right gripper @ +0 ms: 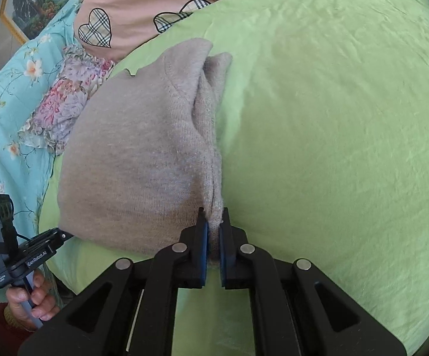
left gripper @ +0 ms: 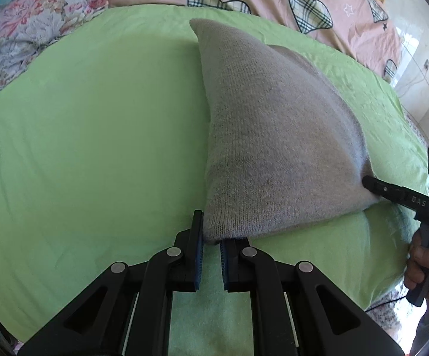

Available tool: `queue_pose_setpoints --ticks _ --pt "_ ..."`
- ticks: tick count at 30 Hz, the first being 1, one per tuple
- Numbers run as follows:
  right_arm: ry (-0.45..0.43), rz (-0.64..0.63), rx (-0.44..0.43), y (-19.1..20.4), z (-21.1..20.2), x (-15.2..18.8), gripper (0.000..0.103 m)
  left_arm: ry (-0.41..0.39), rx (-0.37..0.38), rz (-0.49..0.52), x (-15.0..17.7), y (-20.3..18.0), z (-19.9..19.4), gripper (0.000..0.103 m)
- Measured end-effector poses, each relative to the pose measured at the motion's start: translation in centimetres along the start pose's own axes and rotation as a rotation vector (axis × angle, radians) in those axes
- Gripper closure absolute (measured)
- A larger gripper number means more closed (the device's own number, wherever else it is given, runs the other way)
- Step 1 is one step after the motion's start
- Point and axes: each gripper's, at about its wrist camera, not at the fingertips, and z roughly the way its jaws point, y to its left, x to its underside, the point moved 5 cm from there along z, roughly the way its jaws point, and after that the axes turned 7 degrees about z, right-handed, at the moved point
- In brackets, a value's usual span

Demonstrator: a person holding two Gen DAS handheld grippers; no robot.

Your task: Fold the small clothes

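Both claws clamped on one grey knit garment [left gripper: 267,136].
Left claw [left gripper: 213,243] pinches its near corner; right claw [right gripper: 213,231] its bunched edge, over green bedsheet [left gripper: 95,136].

Right gripper [right gripper: 213,231]: pinching the near right corner of the sweater.
Sweater [right gripper: 131,154]: grey knit, lying on the green sheet [right gripper: 333,118].
Left gripper [right gripper: 63,235]: at the sweater's near left corner, held by a hand [right gripper: 32,301].

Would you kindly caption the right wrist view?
Right gripper shut on a grey knit garment's corner over a green sheet.
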Motion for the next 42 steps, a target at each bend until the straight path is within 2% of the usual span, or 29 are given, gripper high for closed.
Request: queue_pose_setpoints --ticks 4,7,9,13,15,16,18,20,24,28,30,33,36,42 --pt "0.006 -0.005 0.01 0.1 -0.4 0.3 0.094 -0.033 0.057 0.048 0.1 -0.1 -2.4 0.094" --pt "0.012 0.03 0.018 -0.3 -1.2 0.0 0.079 -0.048 0.134 0.066 0.0 0.2 -4.2 0.094" --pt "0.003 0.051 0.027 -0.6 -2.2 -0.4 0.076 -0.07 0.171 0.066 -0.5 0.8 -5.4 0.094" --pt "-0.095 0.047 0.029 0.5 -5.2 -2.3 0.076 -0.139 0.217 0.06 -4.0 0.8 -6.7 0.094" --pt "-0.134 0.04 -0.018 2.0 -5.8 -3.9 0.076 -0.168 0.234 0.06 -6.4 0.1 -6.2 0.094" --pt "-0.145 0.031 -0.039 3.0 -5.6 -4.6 0.076 -0.178 0.258 0.063 -7.7 -0.5 -5.8 0.093" --pt "-0.143 -0.003 -0.064 5.1 -4.6 -5.6 0.076 -0.203 0.258 0.07 -9.5 -1.4 -5.0 0.092" --pt "-0.123 -0.039 -0.092 7.3 -2.9 -6.0 0.076 -0.203 0.277 0.088 -10.3 -2.1 -3.7 0.09" --pt "-0.05 -0.072 -0.098 8.9 0.9 -5.9 0.076 -0.118 0.278 0.072 -9.6 -2.2 0.3 0.092" --pt "0.004 -0.107 -0.039 7.1 3.7 -5.3 0.079 -0.066 0.3 0.047 -7.9 -2.1 2.4 0.101" --pt "-0.003 -0.126 -0.019 6.3 4.5 -5.2 0.081 -0.054 0.31 0.045 -7.0 -2.4 3.5 0.103" --pt "-0.007 -0.11 -0.015 5.6 4.6 -5.7 0.084 -0.053 0.292 0.057 -6.7 -3.0 3.6 0.103" --pt "-0.016 -0.091 -0.024 5.4 4.1 -5.7 0.085 -0.047 0.315 0.038 -6.5 -2.9 3.4 0.103" --pt "-0.059 -0.103 -0.042 6.6 0.6 -3.5 0.081 -0.067 0.268 0.082 -5.3 -3.2 0.9 0.102"
